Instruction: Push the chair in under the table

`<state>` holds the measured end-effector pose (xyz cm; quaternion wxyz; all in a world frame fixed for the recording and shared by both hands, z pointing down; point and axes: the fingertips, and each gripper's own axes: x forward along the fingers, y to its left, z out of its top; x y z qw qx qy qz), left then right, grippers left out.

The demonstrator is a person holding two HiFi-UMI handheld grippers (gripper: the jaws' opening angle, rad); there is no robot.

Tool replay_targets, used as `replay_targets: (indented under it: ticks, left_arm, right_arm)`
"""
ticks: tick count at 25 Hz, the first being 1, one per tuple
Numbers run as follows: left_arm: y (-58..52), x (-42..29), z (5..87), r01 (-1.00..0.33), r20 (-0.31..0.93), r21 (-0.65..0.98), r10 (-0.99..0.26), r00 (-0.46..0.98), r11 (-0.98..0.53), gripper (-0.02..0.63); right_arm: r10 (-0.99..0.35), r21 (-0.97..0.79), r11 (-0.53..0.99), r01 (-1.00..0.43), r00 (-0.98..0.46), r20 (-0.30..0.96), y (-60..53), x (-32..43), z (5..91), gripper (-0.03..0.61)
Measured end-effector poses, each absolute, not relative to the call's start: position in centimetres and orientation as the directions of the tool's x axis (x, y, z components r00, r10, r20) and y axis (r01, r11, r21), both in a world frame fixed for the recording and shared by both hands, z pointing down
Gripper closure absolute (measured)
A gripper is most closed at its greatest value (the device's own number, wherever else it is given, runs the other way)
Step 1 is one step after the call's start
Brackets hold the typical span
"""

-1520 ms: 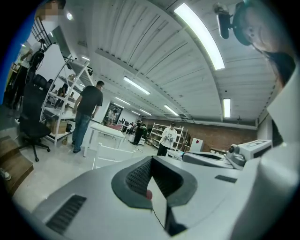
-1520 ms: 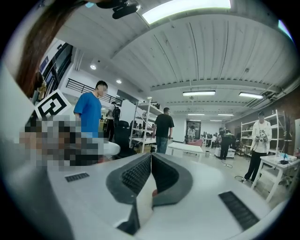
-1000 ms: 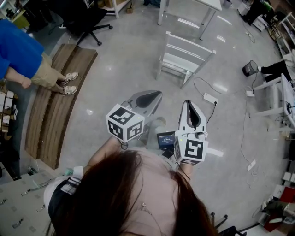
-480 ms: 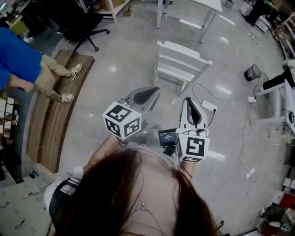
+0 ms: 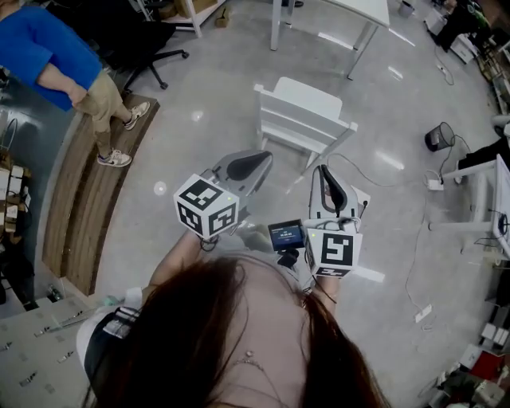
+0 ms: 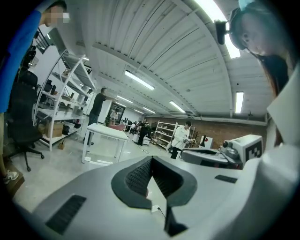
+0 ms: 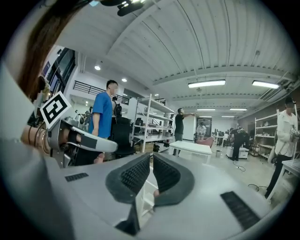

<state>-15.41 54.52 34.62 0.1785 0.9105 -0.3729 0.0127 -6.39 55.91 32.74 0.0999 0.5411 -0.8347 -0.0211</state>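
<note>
Closer now in the head view, the chair [image 5: 307,119] stands ahead, well short of the far table [image 5: 351,9]. Left gripper view: the left gripper [image 6: 151,163] is closed and empty, a blunt end suited to pushing. Right gripper view: the right gripper [image 7: 151,159] is likewise closed on nothing, the chair showing beyond its tips.

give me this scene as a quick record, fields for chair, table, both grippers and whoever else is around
chair: white chair, on open floor, apart from the table, not pushed in
table: white table, at the top edge of the head view, beyond the chair
left: left gripper, jaws shut, empty, pointing toward the chair
right: right gripper, jaws shut, empty, pointing toward the chair
contact: none visible between grippers and chair
bystander: person in blue shirt at the wooden platform
floor: black bin right of the chair
</note>
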Motion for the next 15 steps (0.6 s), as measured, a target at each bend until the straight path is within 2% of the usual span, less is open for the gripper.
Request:
replay_targets:
  ticks: [15]
  left_arm:
    - [46.4,-14.9,36.2,-0.729,0.204,0.258,-0.702,0.683,-0.634,0.606]
  right_arm:
    - [-0.881,0.172,0.456,-0.873,-0.416,0.225,48.1,-4.3,36.0,0.56]
